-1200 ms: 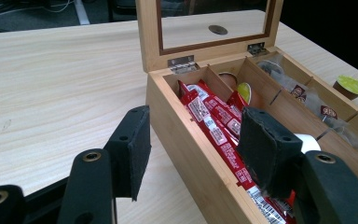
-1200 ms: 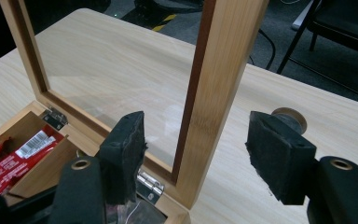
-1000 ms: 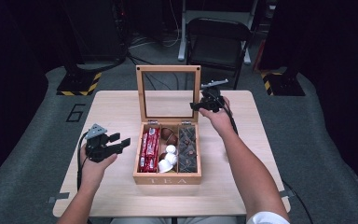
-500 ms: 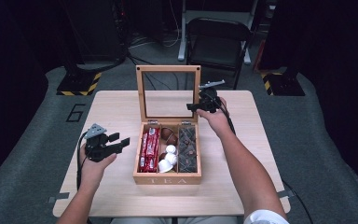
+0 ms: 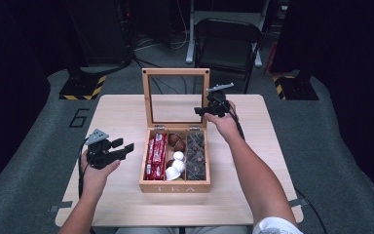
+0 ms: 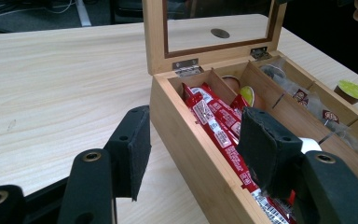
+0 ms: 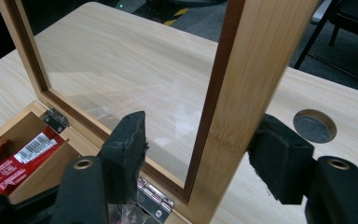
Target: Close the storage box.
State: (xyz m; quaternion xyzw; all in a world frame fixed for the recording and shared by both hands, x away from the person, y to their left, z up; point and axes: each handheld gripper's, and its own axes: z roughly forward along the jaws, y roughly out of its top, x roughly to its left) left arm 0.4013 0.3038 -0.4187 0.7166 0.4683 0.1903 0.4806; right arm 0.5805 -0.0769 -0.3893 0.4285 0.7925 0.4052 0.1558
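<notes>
A wooden tea box (image 5: 175,187) stands mid-table with its glass lid (image 5: 175,72) upright. It holds red packets (image 5: 156,156), white capsules (image 5: 176,163) and dark tea bags (image 5: 195,153). My right gripper (image 5: 200,111) reaches the lid's right edge. In the right gripper view the lid's frame (image 7: 247,70) stands between the jaws of the right gripper (image 7: 200,144). They have just been closing; the left pad is still apart from the wood. My left gripper (image 5: 124,146) hovers open left of the box. In the left gripper view the left gripper (image 6: 191,140) straddles the box's near wall (image 6: 182,116) without touching it.
The light wooden table (image 5: 117,112) has a round hole (image 7: 314,126) behind the lid. A green-topped capsule (image 6: 350,91) sits beyond the box's far side. A folding chair (image 5: 229,44) stands behind the table, on grey floor with dark surroundings.
The right hand has turned slightly at the lid's right edge. The left hand and the box have kept still.
</notes>
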